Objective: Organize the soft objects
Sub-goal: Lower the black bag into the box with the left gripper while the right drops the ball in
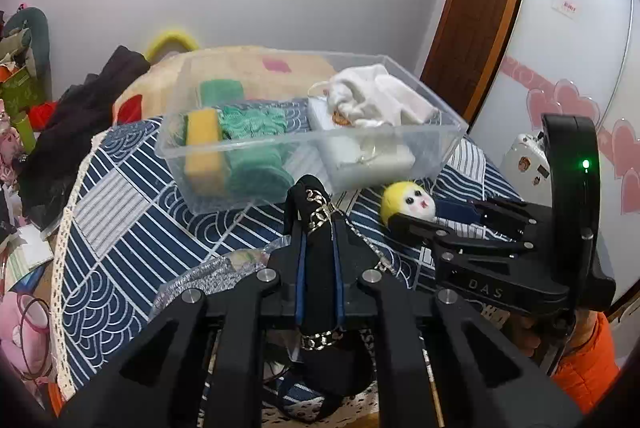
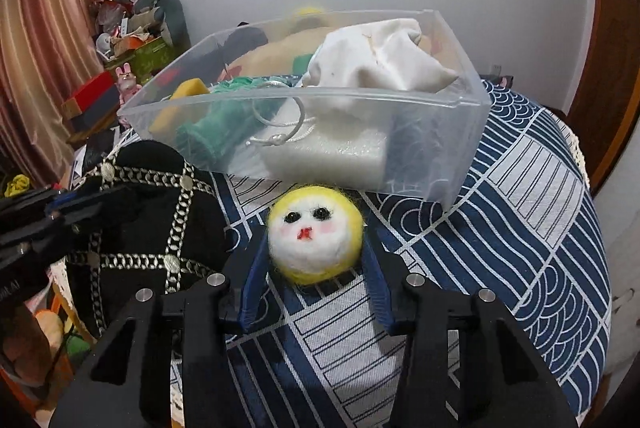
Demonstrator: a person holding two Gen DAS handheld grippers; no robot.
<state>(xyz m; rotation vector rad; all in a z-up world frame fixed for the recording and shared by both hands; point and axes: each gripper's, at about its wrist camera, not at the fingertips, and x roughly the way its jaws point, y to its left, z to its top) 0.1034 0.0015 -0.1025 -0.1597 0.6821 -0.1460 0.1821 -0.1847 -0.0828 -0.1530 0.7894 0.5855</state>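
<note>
My left gripper [image 1: 318,224] is shut on a black fabric hat with chain trim [image 1: 314,204], held above the blue patterned cloth; the hat also shows at the left of the right wrist view [image 2: 148,212]. My right gripper [image 2: 314,248] has its blue pads on both sides of a yellow-and-white felt doll head [image 2: 314,238], also seen in the left wrist view [image 1: 408,204]. A clear plastic bin [image 2: 460,148] stands just beyond, holding a yellow sponge [image 1: 202,144], green cloth [image 1: 252,126] and a white pouch [image 2: 376,60].
The blue-and-white patterned cloth [image 2: 520,188] covers a round table. A crinkled clear wrapper [image 1: 208,274] lies near the left gripper. Cluttered shelves and boxes [image 2: 132,48] stand at the left, a wooden door [image 1: 476,12] at the right, a pillow [image 1: 248,68] behind the bin.
</note>
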